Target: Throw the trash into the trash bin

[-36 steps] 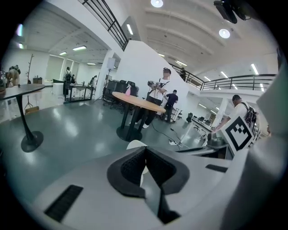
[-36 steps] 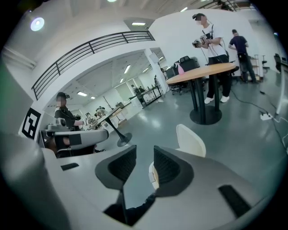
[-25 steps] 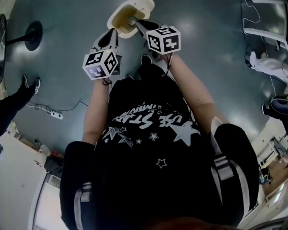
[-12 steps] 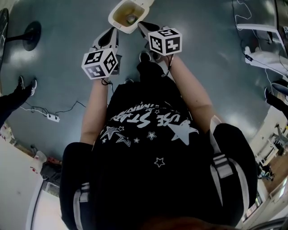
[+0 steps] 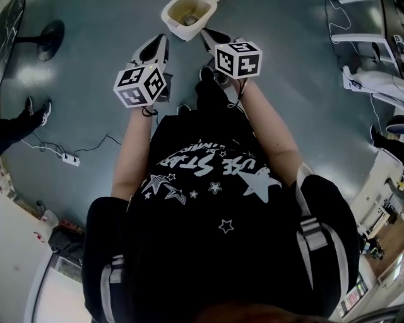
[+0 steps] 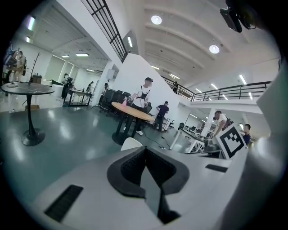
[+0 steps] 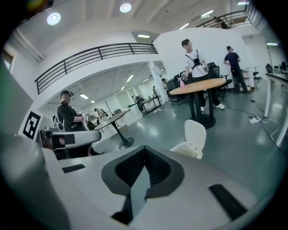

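I hold my left gripper (image 5: 160, 43) pinched shut and empty. My right gripper (image 5: 208, 34) has just closed its jaws on nothing, just beside the floor's white trash bin (image 5: 172, 17).

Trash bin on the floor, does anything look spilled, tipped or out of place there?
Nothing stands out: the trash bin stands upright, a piece of trash inside, none visible on the floor beside it.

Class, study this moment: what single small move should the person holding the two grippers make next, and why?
Probably draw both grippers back from the white plastic trash bin: a small grey piece of trash already lies inside it, and the left gripper and right gripper are shut on nothing, the right's jaws having just closed.
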